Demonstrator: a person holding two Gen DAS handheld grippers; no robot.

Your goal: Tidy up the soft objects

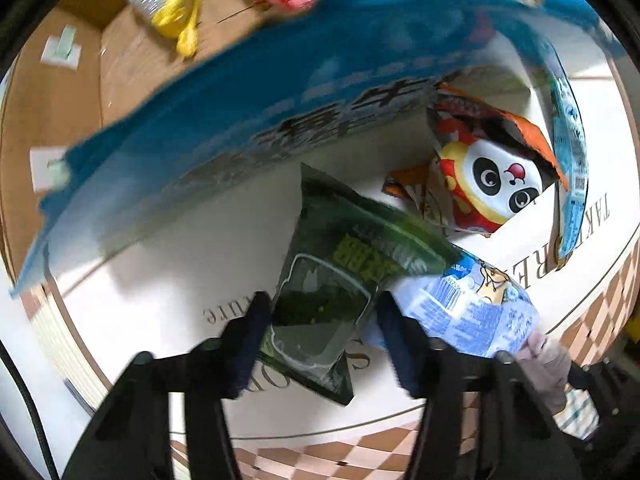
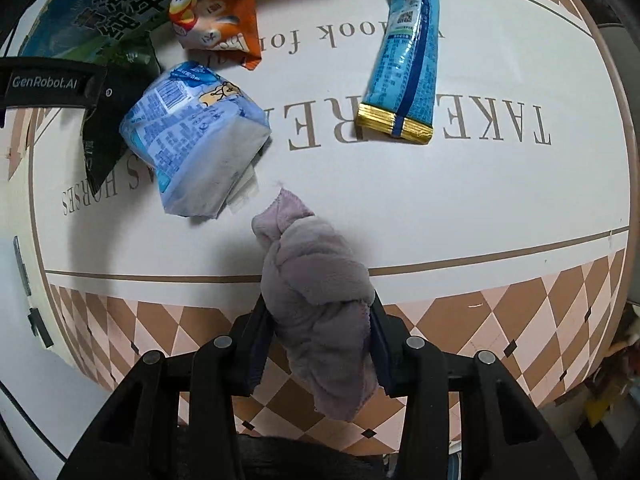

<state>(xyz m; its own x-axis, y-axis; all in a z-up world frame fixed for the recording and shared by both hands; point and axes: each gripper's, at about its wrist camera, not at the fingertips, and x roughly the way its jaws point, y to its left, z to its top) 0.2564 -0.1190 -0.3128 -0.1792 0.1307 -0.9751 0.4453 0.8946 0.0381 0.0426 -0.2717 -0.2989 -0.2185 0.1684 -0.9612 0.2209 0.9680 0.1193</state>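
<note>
My right gripper (image 2: 322,320) is shut on a bunched lilac cloth (image 2: 316,276), held just above the white mat (image 2: 440,208). My left gripper (image 1: 322,316) has its fingers on either side of a dark green snack bag (image 1: 332,284) and looks closed on it; its body shows in the right wrist view (image 2: 52,82). A pale blue tissue pack (image 2: 192,140) lies beside the green bag and also shows in the left wrist view (image 1: 468,304). A large blue packet (image 1: 280,92) hangs blurred close to the left camera.
An orange panda snack bag (image 1: 492,172) lies beyond the green bag; it also shows in the right wrist view (image 2: 218,12). A long light-blue packet with a gold end (image 2: 408,52) lies on the mat. A cardboard box (image 1: 132,72) holds yellow and red items. The mat has a checkered border (image 2: 500,320).
</note>
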